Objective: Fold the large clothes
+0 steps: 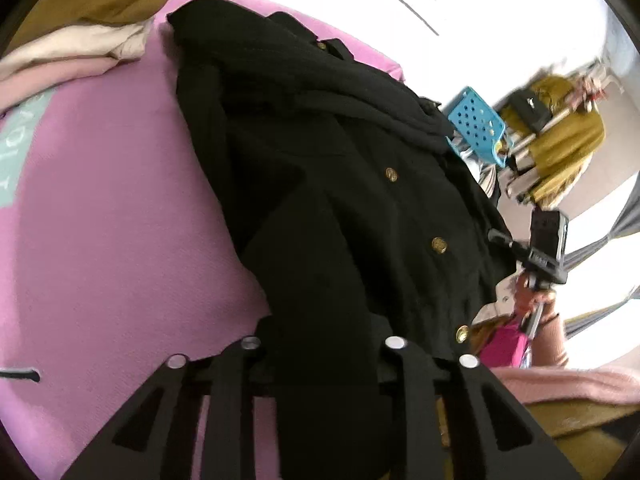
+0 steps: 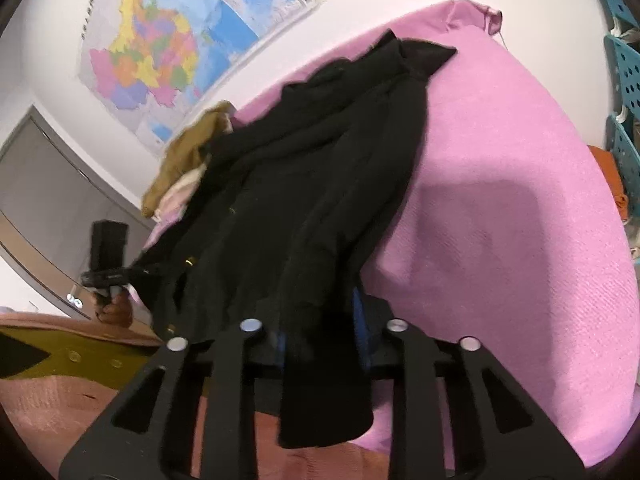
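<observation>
A black coat (image 1: 320, 184) with gold buttons lies lengthwise on the pink table cover (image 1: 100, 240). My left gripper (image 1: 322, 354) is shut on the coat's near hem, and fabric hangs down between its fingers. In the right wrist view the same coat (image 2: 304, 200) stretches away across the pink cover (image 2: 520, 220). My right gripper (image 2: 322, 332) is shut on the other part of the near hem, with cloth draped over it. The right gripper also shows in the left wrist view (image 1: 540, 248), at the coat's right edge.
Folded clothes in brown, cream and pink (image 1: 80, 32) are stacked at the far left of the cover. A blue perforated basket (image 1: 476, 128) and a rack with mustard cloth (image 1: 560, 140) stand beyond the table's right side. A map (image 2: 160, 40) hangs on the wall.
</observation>
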